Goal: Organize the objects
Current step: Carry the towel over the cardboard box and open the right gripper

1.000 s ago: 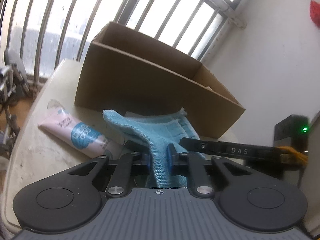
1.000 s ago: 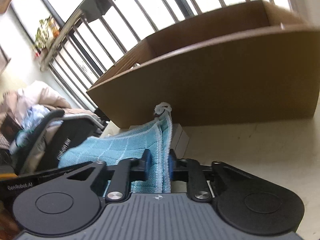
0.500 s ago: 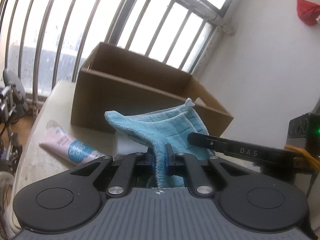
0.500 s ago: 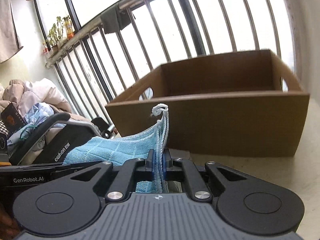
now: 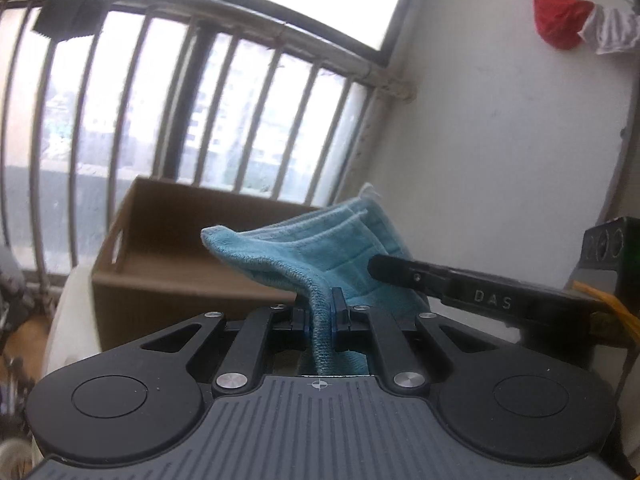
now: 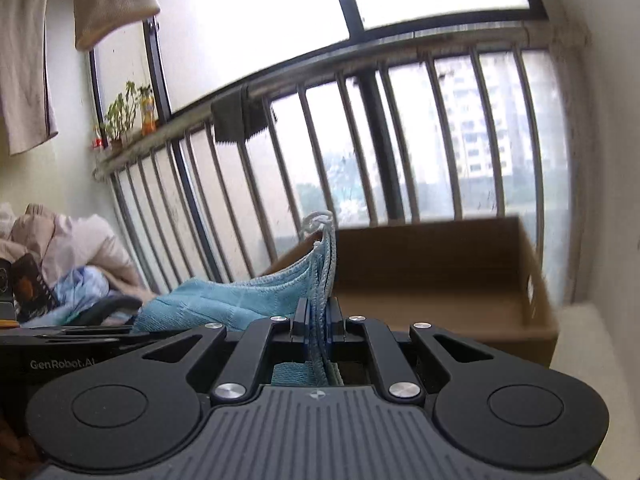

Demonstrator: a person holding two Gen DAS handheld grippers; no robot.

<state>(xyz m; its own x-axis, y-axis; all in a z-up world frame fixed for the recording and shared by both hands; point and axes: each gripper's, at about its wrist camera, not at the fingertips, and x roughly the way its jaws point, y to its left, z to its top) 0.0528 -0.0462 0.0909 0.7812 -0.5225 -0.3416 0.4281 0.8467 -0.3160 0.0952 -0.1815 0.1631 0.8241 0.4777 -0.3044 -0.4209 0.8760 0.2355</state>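
A light blue cloth [image 5: 320, 248] hangs stretched between both grippers, off the table. My left gripper [image 5: 320, 312] is shut on one folded edge of it. My right gripper [image 6: 318, 316] is shut on the other edge, where a white loop [image 6: 316, 220] sticks up; the blue cloth [image 6: 224, 300] runs off to the left there. An open brown cardboard box [image 5: 168, 248] stands ahead, just beyond the cloth, with its inside showing. In the right wrist view the cardboard box [image 6: 440, 280] lies ahead and to the right. The right gripper's black arm [image 5: 460, 284] reaches in from the right of the left wrist view.
The white table edge [image 5: 76, 312] shows left of the box, and the white tabletop [image 6: 584, 360] to its right. A barred window [image 6: 360, 152] runs behind. A white wall [image 5: 500, 140] stands at the right. Clothes are piled on a chair [image 6: 72, 256] at the left.
Both grippers have risen with the cloth, lifting it off the table. The box now sits lower in both views, its inside visible. The pink tube has dropped out of sight.
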